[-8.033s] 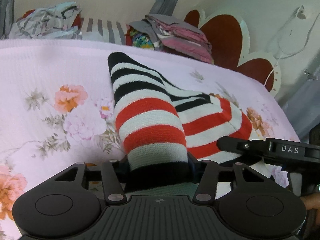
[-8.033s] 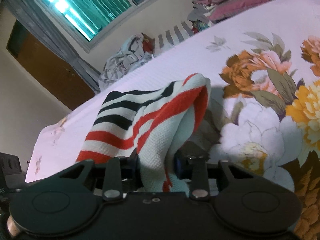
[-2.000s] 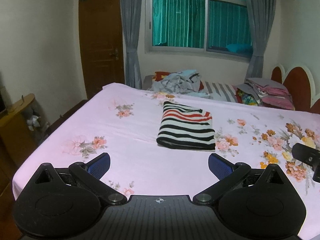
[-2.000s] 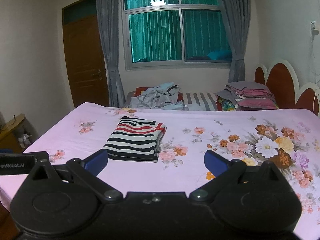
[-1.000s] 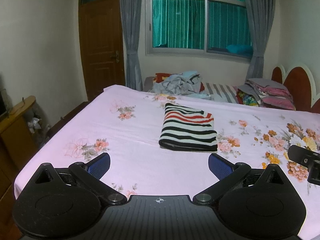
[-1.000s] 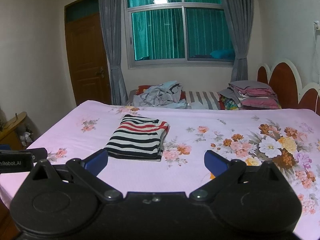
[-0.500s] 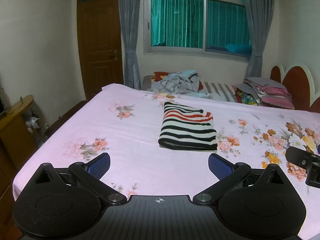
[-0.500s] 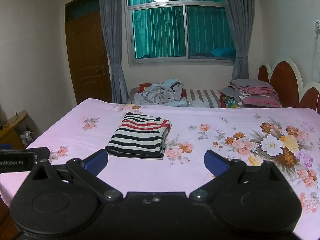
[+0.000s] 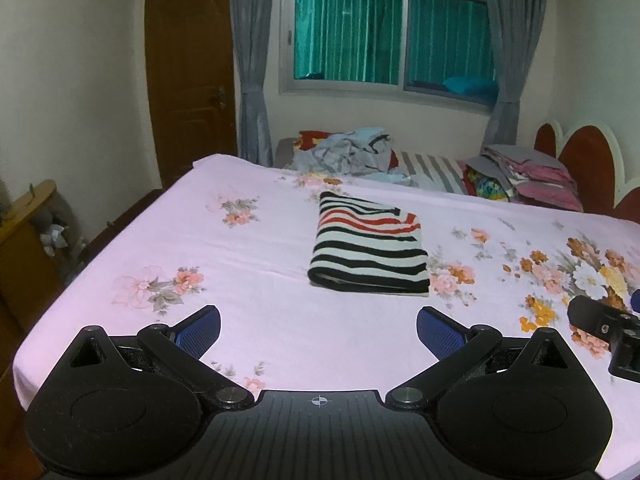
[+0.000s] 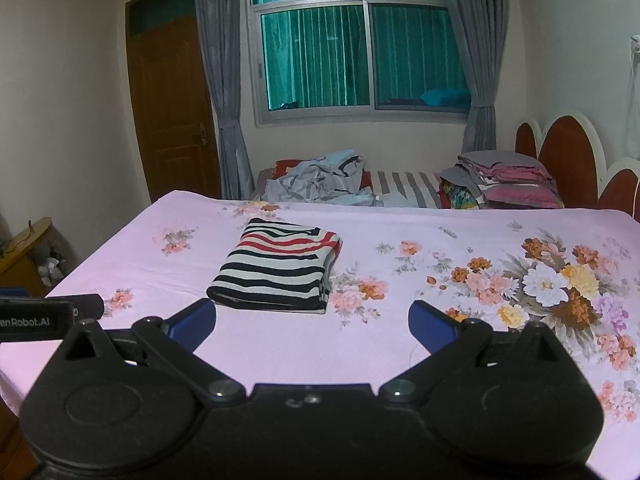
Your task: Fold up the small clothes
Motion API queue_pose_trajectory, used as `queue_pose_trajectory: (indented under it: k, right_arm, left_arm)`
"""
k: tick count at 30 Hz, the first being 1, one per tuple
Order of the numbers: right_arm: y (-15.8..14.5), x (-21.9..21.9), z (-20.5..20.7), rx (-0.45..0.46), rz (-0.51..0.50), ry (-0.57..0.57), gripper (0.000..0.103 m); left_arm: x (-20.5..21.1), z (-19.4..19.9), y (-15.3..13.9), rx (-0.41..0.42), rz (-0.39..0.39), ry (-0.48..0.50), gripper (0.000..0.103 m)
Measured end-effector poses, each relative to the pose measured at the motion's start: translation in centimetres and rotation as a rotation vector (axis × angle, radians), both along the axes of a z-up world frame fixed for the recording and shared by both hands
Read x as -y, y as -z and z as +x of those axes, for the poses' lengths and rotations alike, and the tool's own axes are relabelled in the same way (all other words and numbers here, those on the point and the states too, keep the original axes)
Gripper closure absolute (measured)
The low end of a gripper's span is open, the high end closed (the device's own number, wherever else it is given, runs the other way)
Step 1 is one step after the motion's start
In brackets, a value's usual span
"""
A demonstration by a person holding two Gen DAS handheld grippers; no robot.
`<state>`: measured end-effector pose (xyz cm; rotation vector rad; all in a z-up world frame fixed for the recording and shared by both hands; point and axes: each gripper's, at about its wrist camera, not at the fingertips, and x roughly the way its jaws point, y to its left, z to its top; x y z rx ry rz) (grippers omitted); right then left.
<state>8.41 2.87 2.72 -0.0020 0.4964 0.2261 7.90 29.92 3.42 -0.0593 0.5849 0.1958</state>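
A black, white and red striped garment (image 9: 370, 246) lies folded in a neat rectangle on the pink floral bedsheet (image 9: 248, 276); it also shows in the right wrist view (image 10: 280, 266). My left gripper (image 9: 318, 330) is open and empty, held back above the near edge of the bed, well short of the garment. My right gripper (image 10: 312, 326) is open and empty, also back from the garment. Part of the right gripper (image 9: 600, 326) shows at the right edge of the left wrist view.
A heap of unfolded clothes (image 9: 344, 152) lies at the far side of the bed. A stack of folded pink and grey clothes (image 9: 528, 178) sits by the red headboard (image 9: 580, 160). A wooden cabinet (image 9: 24, 240) stands at the left.
Eight seconds ago both grippers were shut on the striped garment; since then it lies folded and both grippers are open. Over the last second the views shifted only slightly.
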Motion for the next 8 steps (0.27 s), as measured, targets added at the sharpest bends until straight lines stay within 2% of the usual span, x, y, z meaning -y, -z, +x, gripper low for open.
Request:
queue_pose_trajectory:
  k: [8]
  right_arm:
    - [0.9, 0.3, 1.8, -0.034, -0.004, 0.021, 0.0]
  left_arm:
    - [0.4, 2.3, 0.6, 0.031, 0.071, 0.014, 0.0]
